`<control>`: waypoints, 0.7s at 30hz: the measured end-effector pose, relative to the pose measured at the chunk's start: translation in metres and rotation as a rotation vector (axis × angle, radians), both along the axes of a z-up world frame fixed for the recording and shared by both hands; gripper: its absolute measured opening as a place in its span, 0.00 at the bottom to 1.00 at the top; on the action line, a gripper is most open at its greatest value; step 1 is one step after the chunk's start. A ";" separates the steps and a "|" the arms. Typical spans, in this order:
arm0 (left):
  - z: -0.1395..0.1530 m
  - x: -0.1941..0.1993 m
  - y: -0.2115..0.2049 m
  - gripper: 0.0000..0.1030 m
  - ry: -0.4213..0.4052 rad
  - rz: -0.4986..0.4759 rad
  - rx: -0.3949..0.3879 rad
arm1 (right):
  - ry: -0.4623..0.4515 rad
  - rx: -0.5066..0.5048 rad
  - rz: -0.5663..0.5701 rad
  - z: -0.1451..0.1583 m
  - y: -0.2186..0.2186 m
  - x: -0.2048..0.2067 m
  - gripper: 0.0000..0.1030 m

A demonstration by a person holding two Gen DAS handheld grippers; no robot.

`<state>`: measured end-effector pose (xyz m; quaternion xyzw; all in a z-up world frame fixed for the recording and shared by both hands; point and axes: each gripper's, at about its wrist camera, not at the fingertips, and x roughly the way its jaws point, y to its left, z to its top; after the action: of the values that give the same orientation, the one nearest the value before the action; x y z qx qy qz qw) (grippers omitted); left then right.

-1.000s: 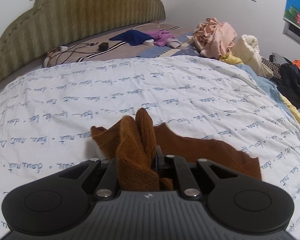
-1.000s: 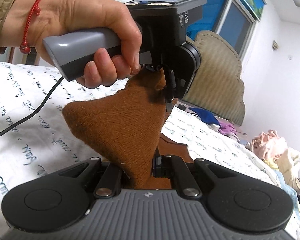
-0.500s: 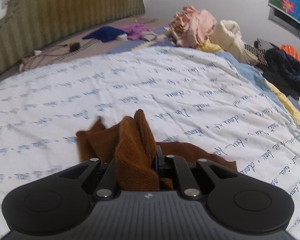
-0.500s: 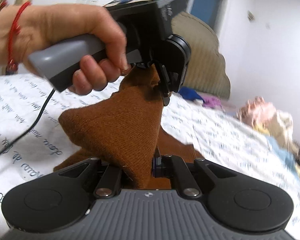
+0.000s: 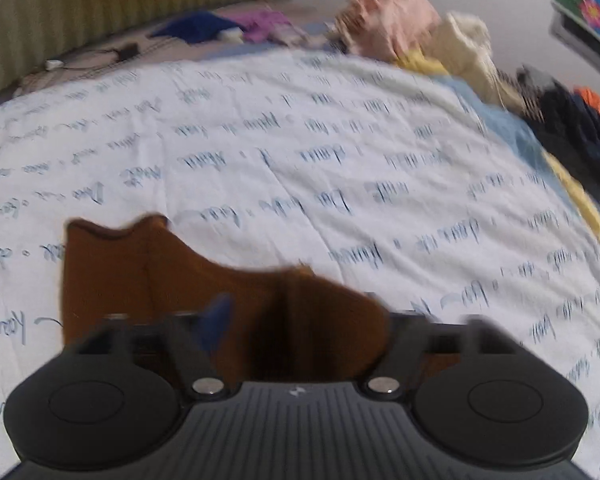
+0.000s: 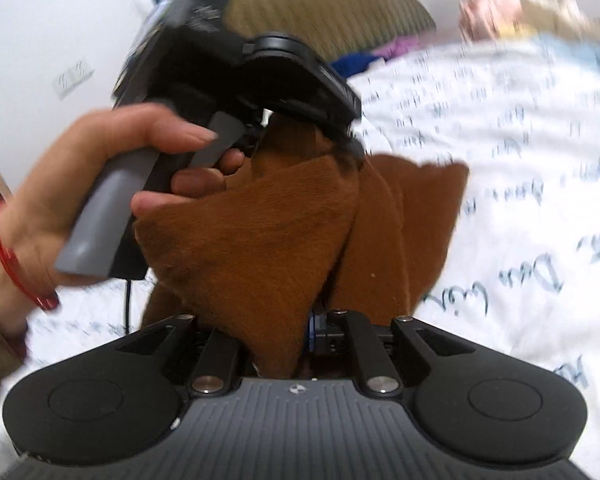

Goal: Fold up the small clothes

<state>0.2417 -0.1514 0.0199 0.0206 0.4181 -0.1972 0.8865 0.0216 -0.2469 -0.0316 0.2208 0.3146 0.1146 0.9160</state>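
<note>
A small brown knit garment (image 5: pixel 172 276) lies partly on the white bedsheet with blue writing (image 5: pixel 340 152). My left gripper (image 5: pixel 300 332) has its jaws spread wide with brown cloth between them; the view is blurred. In the right wrist view my right gripper (image 6: pixel 300 332) is shut on a corner of the same brown garment (image 6: pixel 252 240), lifted above the bed. The left gripper (image 6: pixel 300 92) shows there too, held in a hand, its fingers down on the garment's far part.
A pile of pink and cream clothes (image 5: pixel 412 20) lies at the bed's far right, dark clothes (image 5: pixel 572 128) further right. Blue and purple items (image 5: pixel 220 26) and a cable lie by the olive headboard (image 5: pixel 120 4). A power cord hangs from the left gripper (image 6: pixel 129 300).
The left gripper's jaws have opened from their grip on the brown cloth. Both grippers swung down and forward, and the garment now lies lower and spread on the sheet.
</note>
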 end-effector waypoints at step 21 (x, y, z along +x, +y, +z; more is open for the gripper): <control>0.038 -0.037 0.110 0.79 -0.090 0.135 -0.076 | 0.072 0.435 -0.021 -0.014 -0.069 0.012 0.48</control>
<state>0.2046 -0.0414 0.0579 -0.0324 0.3706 -0.1514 0.9158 0.0336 -0.3160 -0.0454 0.4205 0.3128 0.1621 0.8361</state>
